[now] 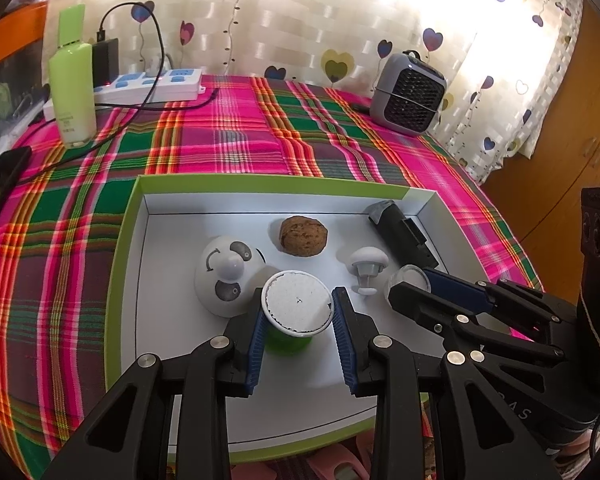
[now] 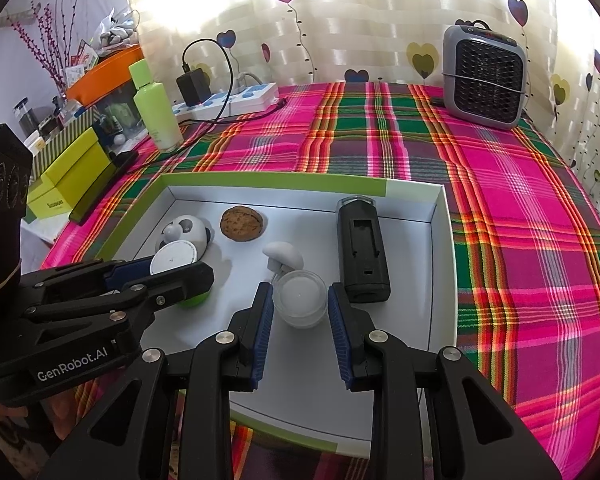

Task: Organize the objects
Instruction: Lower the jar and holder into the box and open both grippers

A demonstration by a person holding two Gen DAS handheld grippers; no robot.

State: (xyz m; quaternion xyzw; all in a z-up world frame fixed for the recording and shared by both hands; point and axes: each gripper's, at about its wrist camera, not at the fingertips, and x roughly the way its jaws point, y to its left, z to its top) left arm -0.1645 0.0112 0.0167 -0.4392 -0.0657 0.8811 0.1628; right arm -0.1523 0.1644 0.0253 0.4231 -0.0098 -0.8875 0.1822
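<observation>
Both grippers same build: matte black plastic linkage arms w/ triangular cut-outs, round silver pivot screws at joints. Left gripper (image 1: 298,334): fingers (image 1: 256,344) lined w/ ribbed blue pads, 4 big silver pivots in its own view. Right gripper (image 2: 298,322): same ribbed blue pads (image 2: 342,340), same silver pivots. Left unit's side, seen from right wrist cam, has white "GenRobot.AI" lettering on black housing (image 2: 72,364); black block on top w/ row of round gold-rimmed ports. Right unit's body in left cam shows pale letters, partly legible, plus thin tan edge strip.
</observation>
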